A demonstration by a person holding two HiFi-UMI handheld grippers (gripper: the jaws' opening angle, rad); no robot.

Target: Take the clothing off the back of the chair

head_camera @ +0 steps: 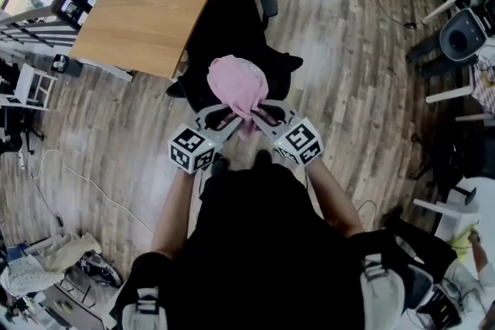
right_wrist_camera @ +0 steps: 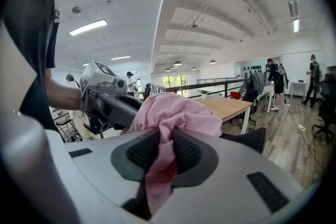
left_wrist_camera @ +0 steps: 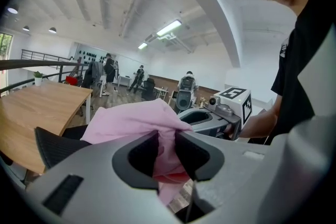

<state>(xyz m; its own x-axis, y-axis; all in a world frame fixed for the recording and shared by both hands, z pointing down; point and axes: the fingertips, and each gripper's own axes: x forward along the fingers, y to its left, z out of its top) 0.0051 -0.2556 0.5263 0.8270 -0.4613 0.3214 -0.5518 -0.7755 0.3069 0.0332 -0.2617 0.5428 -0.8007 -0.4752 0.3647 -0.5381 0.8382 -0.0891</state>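
A pink garment is bunched up over the back of a black office chair in front of me. My left gripper is shut on the garment's near left edge, pink cloth pinched between its dark pads. My right gripper is shut on the near right edge, with a fold of the pink garment squeezed between its ribbed pads. The two grippers sit close together, angled inward toward each other. In the left gripper view the right gripper shows behind the cloth.
A wooden desk stands just beyond the chair on the left. More office chairs and white furniture are at the right. Cables and a heap of cloth lie on the wood floor at lower left. People stand far off in the room.
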